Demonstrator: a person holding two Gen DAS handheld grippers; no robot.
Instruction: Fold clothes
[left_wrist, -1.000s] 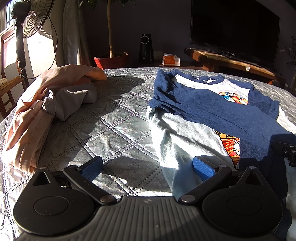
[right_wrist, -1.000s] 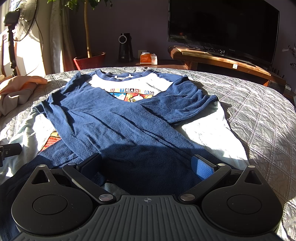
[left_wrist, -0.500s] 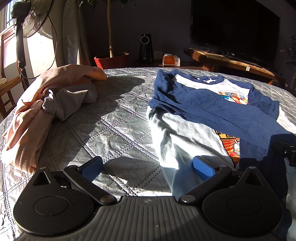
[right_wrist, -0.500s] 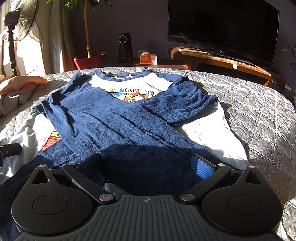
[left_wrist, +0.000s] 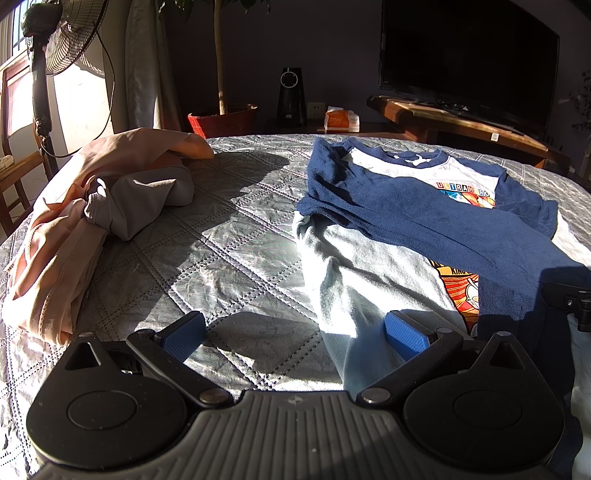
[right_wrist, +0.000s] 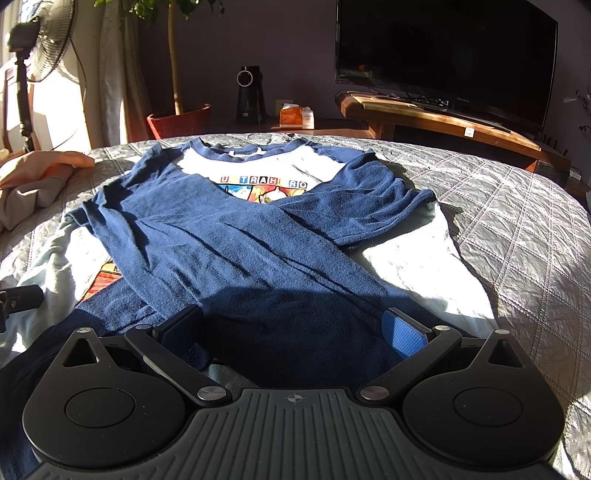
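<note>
A shirt (right_wrist: 258, 236) lies flat on the bed (left_wrist: 229, 236), its blue sleeves crossed over the white front. The left gripper (left_wrist: 295, 328) is spread wide over the shirt's lower left edge, grasping nothing. The right gripper (right_wrist: 293, 325) is also spread wide, low over the crossed sleeves, empty.

Left gripper (left_wrist: 295, 328) was held low and level, pointing forward, its two blue-padded fingers (left_wrist: 404, 334) spread wide apart. Right gripper (right_wrist: 293, 328) took the same low pose, fingers (right_wrist: 402, 332) likewise spread and clasping nothing.
</note>
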